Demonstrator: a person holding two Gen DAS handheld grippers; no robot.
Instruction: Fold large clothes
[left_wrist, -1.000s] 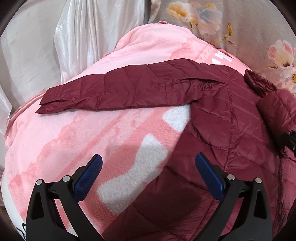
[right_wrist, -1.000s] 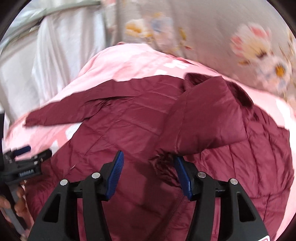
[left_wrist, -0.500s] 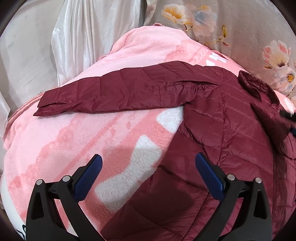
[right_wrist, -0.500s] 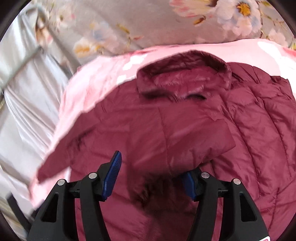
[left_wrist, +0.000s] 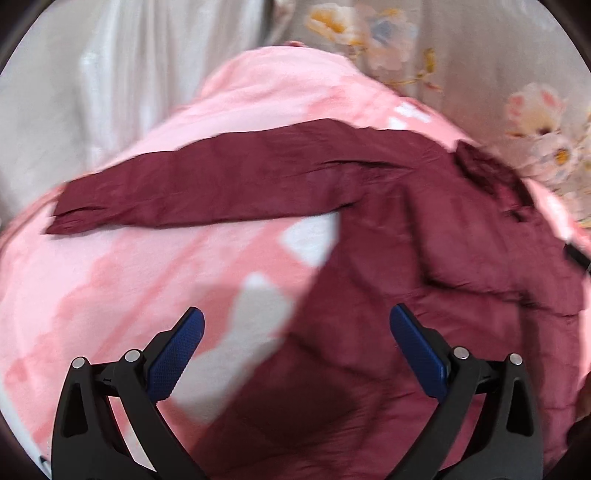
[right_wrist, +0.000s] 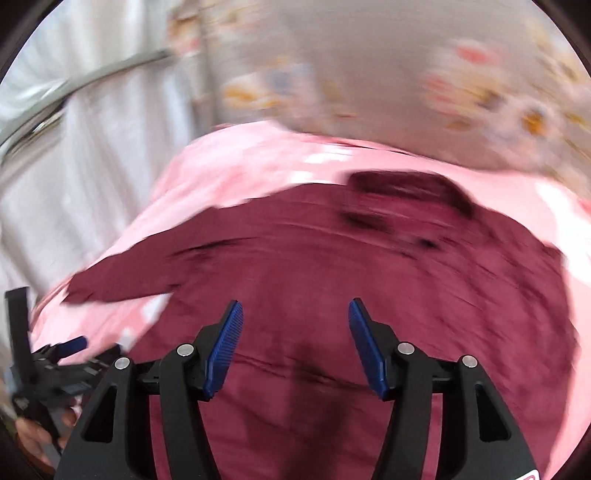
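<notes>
One sleeve (left_wrist: 491, 254) laid across the jacket (right_wrist: 332, 258); other sleeve (left_wrist: 192, 192) unfolded. Left tool (left_wrist: 295, 354) and right tool (right_wrist: 295, 343) held apart, empty.

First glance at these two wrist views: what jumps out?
A maroon quilted jacket sprawls across a pink blanket, one sleeve stretched out to the left. Both grippers, left and right, hover open above it, holding nothing. Floral fabric hangs behind.
</notes>
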